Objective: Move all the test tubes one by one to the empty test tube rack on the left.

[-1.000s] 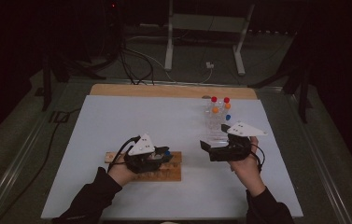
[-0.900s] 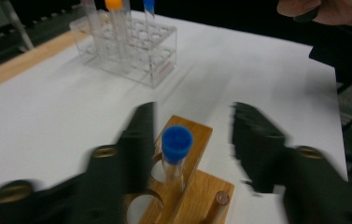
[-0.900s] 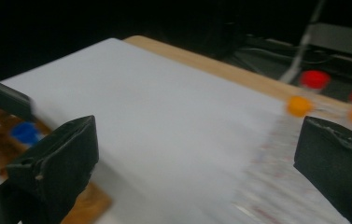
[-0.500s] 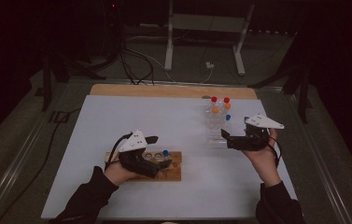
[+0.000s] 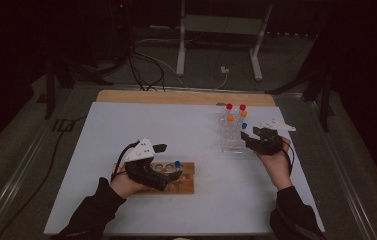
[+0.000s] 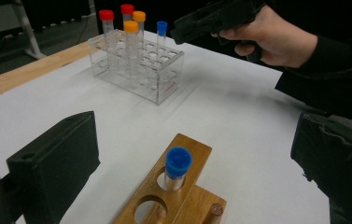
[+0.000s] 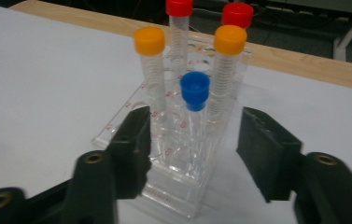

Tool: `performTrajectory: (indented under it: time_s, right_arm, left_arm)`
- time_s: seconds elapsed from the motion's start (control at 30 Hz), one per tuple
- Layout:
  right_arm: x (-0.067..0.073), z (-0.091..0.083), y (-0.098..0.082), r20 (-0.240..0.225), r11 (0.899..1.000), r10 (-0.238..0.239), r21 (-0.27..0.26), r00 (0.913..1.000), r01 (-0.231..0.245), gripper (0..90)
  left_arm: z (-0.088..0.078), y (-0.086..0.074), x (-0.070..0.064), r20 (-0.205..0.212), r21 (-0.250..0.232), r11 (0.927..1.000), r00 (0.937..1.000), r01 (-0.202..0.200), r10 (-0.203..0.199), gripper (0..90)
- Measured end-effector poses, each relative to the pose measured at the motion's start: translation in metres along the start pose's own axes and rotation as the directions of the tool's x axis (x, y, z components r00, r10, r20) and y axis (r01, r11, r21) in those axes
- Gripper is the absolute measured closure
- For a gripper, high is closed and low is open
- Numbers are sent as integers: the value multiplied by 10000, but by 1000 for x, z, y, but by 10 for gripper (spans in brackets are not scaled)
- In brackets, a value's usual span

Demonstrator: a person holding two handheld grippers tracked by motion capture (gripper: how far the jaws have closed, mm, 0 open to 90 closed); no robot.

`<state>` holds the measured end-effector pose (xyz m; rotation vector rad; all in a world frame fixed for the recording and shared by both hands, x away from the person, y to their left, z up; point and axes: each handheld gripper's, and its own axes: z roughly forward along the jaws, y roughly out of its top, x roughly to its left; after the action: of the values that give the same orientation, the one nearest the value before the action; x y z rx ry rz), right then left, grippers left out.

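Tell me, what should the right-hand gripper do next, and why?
Probably ease forward and close on the blue-capped tube in the clear rack. The right gripper is lined up with it; its jaws have just been closing but do not touch it yet. The left gripper stands open over the wooden rack.

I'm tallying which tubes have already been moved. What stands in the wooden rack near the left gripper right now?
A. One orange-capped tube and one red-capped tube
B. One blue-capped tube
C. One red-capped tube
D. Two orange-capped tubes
B: the left gripper view shows a single blue-capped tube upright in a hole of the wooden rack, while the red-capped and orange-capped tubes stand in the clear rack farther off.
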<state>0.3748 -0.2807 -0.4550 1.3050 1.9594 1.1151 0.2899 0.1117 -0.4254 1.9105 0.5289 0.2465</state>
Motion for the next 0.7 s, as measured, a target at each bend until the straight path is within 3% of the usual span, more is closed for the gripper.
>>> performTrajectory:
  time_s: [0.43,0.7]
  right_arm:
    - [-3,24,2,98,9987,220,460,9997,-224,693]
    - [-1,30,2,258,9979,108,636,9996,-124,753]
  left_arm:
    - [-1,0,1,-41,21,9999,9999,145,-144,19]
    - [-1,0,1,-41,64,9999,9999,104,-104,18]
